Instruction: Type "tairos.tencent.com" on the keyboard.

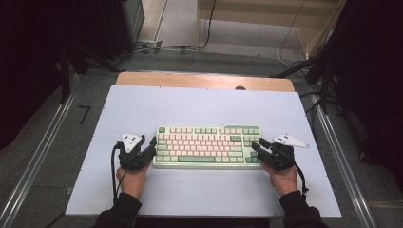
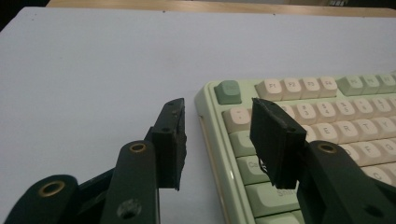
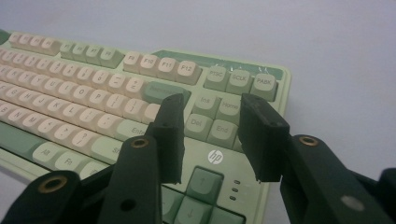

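The green and pink plastic keyboard (image 1: pixel 208 146) is seen mid-tabletop. Its nine-o'clock edge is straddled by the left gripper (image 1: pixel 153 144), its three-o'clock end by the right gripper (image 1: pixel 256 145); both jaws are parted, unpressed.

Keyboard (image 1: pixel 207 145) lies centre frame on the white board (image 1: pixel 199 104); left gripper (image 1: pixel 151 146) at its left end, right gripper (image 1: pixel 259 145) at its right.

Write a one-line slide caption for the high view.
Two hand-held grippers, left and right, flank a green and pink keyboard on a white tabletop, jaws open at each end.
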